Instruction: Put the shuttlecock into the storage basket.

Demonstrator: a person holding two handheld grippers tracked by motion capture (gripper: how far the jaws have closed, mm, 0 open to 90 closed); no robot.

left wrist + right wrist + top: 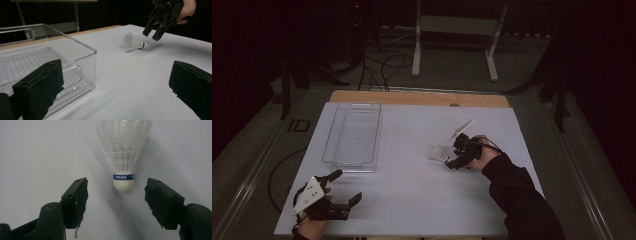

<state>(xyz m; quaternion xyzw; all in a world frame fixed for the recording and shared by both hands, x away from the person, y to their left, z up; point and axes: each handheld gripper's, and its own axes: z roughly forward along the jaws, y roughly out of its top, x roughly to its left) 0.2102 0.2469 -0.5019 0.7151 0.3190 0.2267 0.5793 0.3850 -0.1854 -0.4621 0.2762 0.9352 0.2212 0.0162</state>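
You are at the approach step of a pick: your right gripper (pixel 116 192) hangs just short of the white shuttlecock (pixel 124 152), jaws spread wide and holding nothing, the cork tip lying on the sheet between and a little ahead of the two pads. The shuttlecock rests on its side on the white table (pixel 412 200), right of centre, with its feather skirt pointing away from you and the blue band just above the cork. Your left gripper (pixel 344 187) sits low at the near left corner, also wide open and empty, just beside the near end of the clear plastic bin (pixel 353 135), which has nothing in it. The next move, as I judge it, calls for easing the right gripper forward until the pads flank the cork or the band, then closing there rather than on the skirt, which would likely crush or slip. The bin looks like the probable destination.
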